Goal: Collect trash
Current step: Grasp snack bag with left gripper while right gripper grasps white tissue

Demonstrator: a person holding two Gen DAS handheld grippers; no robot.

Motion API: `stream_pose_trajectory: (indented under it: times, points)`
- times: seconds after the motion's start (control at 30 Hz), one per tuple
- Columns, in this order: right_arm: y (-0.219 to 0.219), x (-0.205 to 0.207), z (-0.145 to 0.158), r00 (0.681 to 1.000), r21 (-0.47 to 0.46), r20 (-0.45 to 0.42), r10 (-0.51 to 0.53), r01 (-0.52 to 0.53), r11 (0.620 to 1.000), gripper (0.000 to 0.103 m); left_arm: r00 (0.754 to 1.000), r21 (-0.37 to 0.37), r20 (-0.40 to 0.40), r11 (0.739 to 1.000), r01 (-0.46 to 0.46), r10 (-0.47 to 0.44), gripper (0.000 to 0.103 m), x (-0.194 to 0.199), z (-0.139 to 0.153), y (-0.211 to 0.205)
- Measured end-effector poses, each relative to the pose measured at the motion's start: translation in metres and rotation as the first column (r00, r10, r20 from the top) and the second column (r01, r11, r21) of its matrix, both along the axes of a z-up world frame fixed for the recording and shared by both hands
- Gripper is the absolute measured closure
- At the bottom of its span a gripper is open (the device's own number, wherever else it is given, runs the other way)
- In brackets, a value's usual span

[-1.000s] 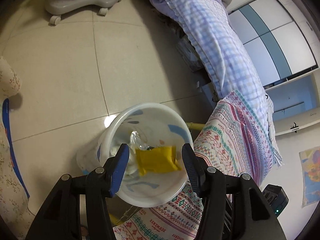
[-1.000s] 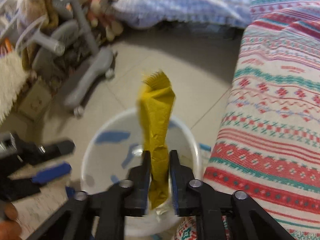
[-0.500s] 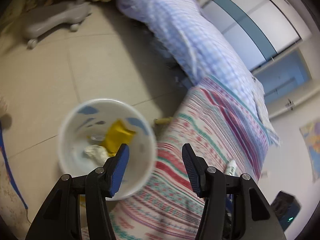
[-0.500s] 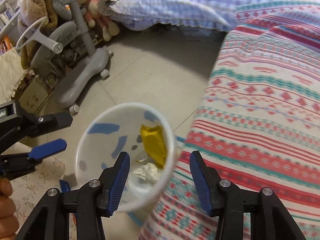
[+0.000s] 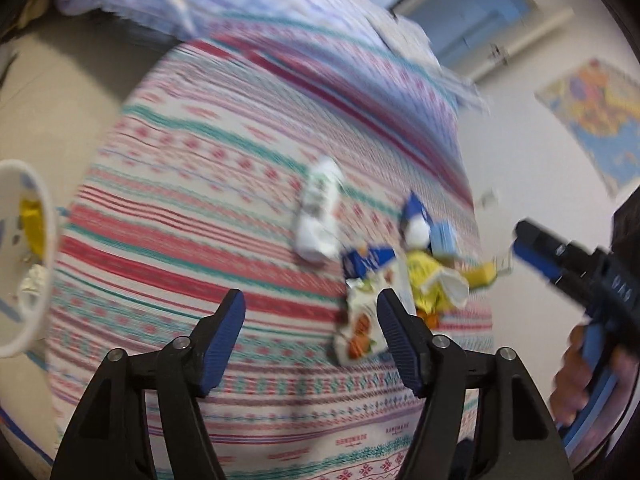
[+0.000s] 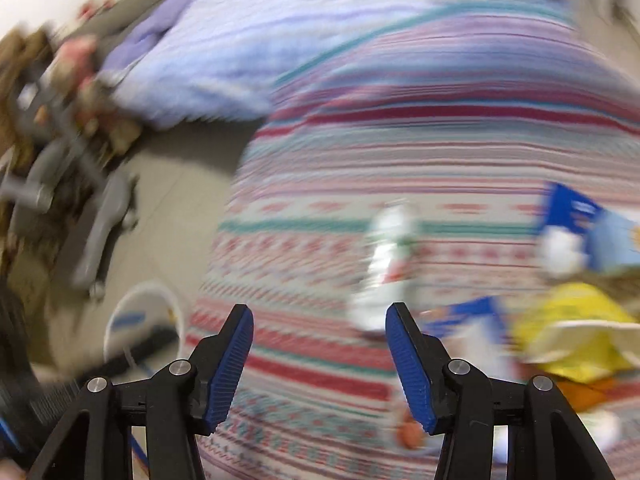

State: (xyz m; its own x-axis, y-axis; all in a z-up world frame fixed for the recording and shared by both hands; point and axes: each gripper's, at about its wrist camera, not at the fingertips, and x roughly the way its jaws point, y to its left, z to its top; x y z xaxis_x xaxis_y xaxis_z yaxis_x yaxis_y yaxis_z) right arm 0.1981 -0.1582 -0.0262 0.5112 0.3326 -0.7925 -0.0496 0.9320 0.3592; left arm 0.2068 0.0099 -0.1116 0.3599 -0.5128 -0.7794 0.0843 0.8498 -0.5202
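Both views are blurred. A heap of trash lies on the striped blanket: a white crumpled wrapper, blue packets, a yellow bag and a white snack bag with orange print. My left gripper hangs above the blanket, just left of the snack bag, its jaws opening and empty. My right gripper is also opening with nothing in it; the white wrapper lies just beyond its right finger and the yellow bag further right. The white bin on the floor holds a yellow wrapper.
A hand holds the right gripper at the right edge of the left wrist view. A checked quilt covers the far end of the bed. A grey chair base and soft toys stand on the tiled floor beside the bin.
The right gripper let the yellow wrapper drop into the bin and opened. Both grippers then swung away from the bin, over the bed to the trash heap, and the left jaws widened.
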Motion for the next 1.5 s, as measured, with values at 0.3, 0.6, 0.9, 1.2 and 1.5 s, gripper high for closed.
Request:
stream_pose_trajectory:
  times: [0.3,0.6,0.9,1.2,1.5]
  points:
    - [-0.109,-0.021,0.008,0.997,-0.103,-0.002,-0.073,0.072,0.992,0.032,0.991,0.084,-0.057,0.989,0.124,-0.119,0.032,-0.004,-0.042,-0.075]
    - [-0.11,-0.018,0.005,1.0,-0.131,-0.017,-0.025,0.023,0.991,0.032,0.988,0.057,-0.082,0.989,0.139,-0.134,0.077,-0.012,-0.052,-0.084]
    - [-0.105,-0.02,-0.015,0.998,-0.128,-0.067,-0.006,-0.002,0.992,0.032,0.995,-0.044,-0.028,0.994,0.099,-0.1,0.093,-0.019,-0.025,-0.049]
    - [-0.117,-0.015,-0.019,0.996,-0.117,-0.075,-0.05,0.041,0.992,0.032,0.996,-0.047,0.068,0.998,-0.045,0.048,0.093,-0.021,0.012,0.016]
    - [-0.112,0.032,-0.039,0.997,-0.21,-0.064,-0.048,0.034,0.977,0.039,0.994,-0.054,0.064,0.995,-0.082,0.085,0.093,-0.017,0.01,0.028]
